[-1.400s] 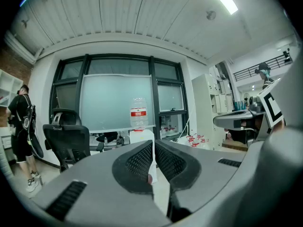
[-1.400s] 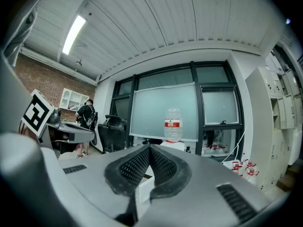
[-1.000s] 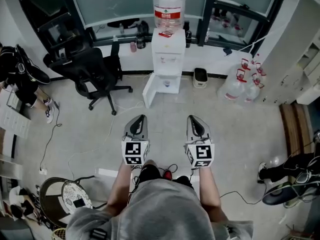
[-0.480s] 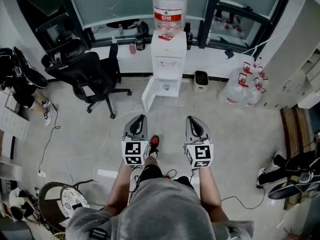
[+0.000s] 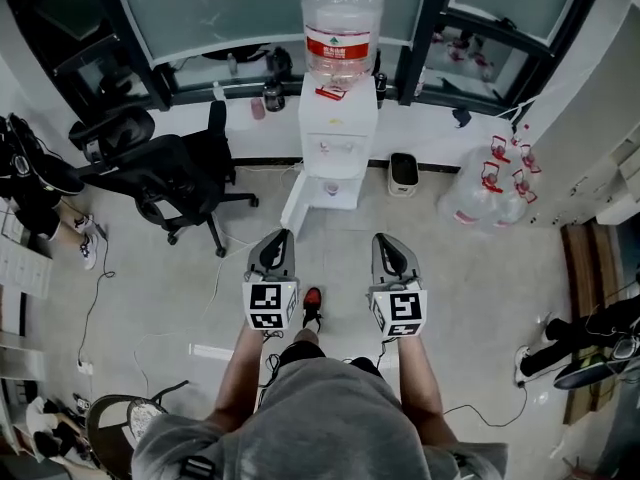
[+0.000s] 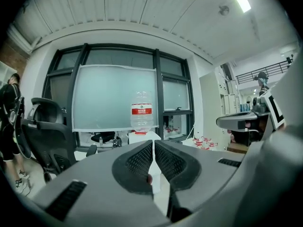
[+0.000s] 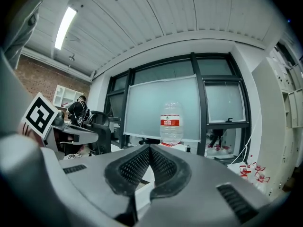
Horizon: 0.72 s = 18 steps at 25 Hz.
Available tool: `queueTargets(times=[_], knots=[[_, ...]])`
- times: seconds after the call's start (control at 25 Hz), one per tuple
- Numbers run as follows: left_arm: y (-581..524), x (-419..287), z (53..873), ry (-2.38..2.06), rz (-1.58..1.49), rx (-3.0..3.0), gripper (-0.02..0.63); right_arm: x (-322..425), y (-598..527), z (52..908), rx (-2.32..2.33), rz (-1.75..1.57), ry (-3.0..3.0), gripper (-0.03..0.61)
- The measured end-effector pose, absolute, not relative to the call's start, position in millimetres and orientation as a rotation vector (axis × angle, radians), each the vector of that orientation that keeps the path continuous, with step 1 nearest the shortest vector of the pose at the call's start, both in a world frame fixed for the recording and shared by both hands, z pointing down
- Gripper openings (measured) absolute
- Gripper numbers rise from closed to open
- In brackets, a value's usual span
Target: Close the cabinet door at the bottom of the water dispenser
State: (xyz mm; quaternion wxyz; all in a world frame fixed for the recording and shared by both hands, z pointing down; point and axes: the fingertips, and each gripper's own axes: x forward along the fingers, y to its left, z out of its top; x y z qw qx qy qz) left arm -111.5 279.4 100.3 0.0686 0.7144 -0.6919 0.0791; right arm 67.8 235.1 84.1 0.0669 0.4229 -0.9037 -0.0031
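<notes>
A white water dispenser (image 5: 338, 143) with a clear bottle (image 5: 342, 23) on top stands against the window wall. Its bottom cabinet door (image 5: 295, 206) hangs open, swung out to the left. My left gripper (image 5: 283, 234) and right gripper (image 5: 381, 236) are side by side over the floor, short of the dispenser and pointing toward it. Both are shut and hold nothing. In the left gripper view the dispenser (image 6: 142, 137) shows just past the shut left gripper (image 6: 154, 142). The right gripper view has the bottle (image 7: 171, 122) above the shut right gripper (image 7: 149, 147).
A black office chair (image 5: 170, 173) stands left of the open door. A small bin (image 5: 402, 173) and several empty water jugs (image 5: 482, 193) sit right of the dispenser. White cabinets (image 5: 610, 138) line the right wall. Cables (image 5: 215, 278) trail over the floor at left.
The person has walked forward, so the dispenser is nearer and larger in the head view. Both grippers have advanced toward it, still shut. The chair has slid left in view.
</notes>
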Motion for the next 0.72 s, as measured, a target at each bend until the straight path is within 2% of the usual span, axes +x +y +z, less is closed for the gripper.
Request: queueTargets(times=[0.72], knots=[[110,-216,144,-1.995,0.288,2.105,0.034,-36,58,117,1.273,0.095,-2.661,0.017]])
